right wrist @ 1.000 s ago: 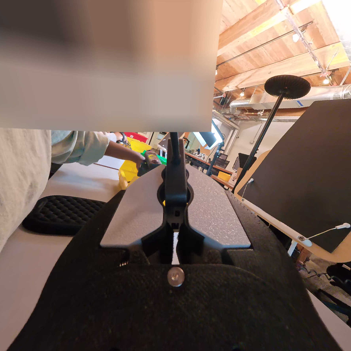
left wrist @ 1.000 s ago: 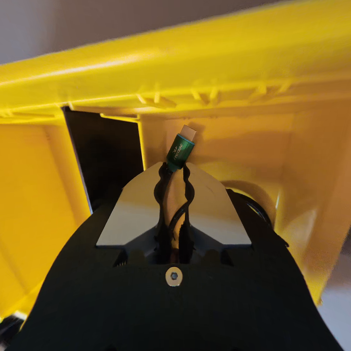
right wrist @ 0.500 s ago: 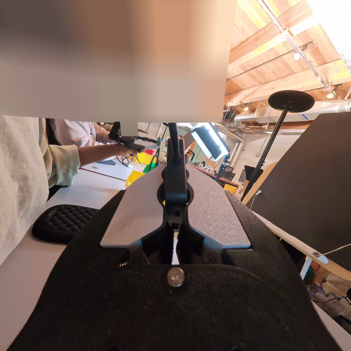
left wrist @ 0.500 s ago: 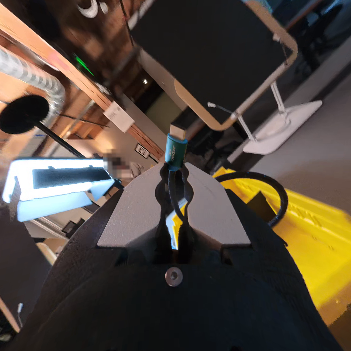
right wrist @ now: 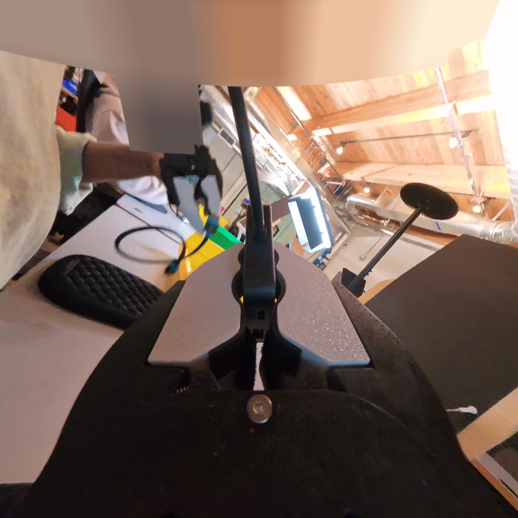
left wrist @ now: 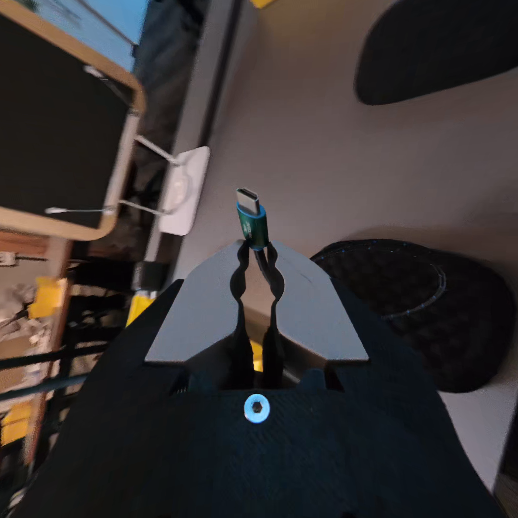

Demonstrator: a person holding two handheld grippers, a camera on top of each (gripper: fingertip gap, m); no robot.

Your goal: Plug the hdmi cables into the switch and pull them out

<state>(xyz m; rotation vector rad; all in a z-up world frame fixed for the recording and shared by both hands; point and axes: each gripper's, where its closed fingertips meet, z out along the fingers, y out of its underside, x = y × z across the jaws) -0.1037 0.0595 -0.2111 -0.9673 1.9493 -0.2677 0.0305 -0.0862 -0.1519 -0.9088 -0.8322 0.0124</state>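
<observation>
My left gripper [left wrist: 256, 245] is shut on a black HDMI cable just behind its green plug [left wrist: 252, 221]. The metal tip points up and away over the grey table [left wrist: 322, 168]. In the right wrist view the left gripper [right wrist: 207, 221] hangs above the table, and its cable [right wrist: 148, 244] loops down to a free plug end [right wrist: 171, 270]. My right gripper [right wrist: 258, 249] is shut on a black connector [right wrist: 258, 280] whose thick black cable [right wrist: 246, 154] rises straight up. I cannot tell whether this piece is the switch.
Two black padded mats [left wrist: 420, 308] [left wrist: 437, 47] lie on the table; one also shows in the right wrist view [right wrist: 98, 288]. A yellow bin [right wrist: 201, 252] and a green bin [right wrist: 224, 238] stand behind. A black wood-framed panel [left wrist: 56, 126] on a white foot [left wrist: 182, 190] borders the table. A person's forearm [right wrist: 120, 162] reaches in.
My left gripper has lifted the green plug out of the yellow bin and swung it over the table by the mats. My right gripper has tilted upward, still shut on the black connector.
</observation>
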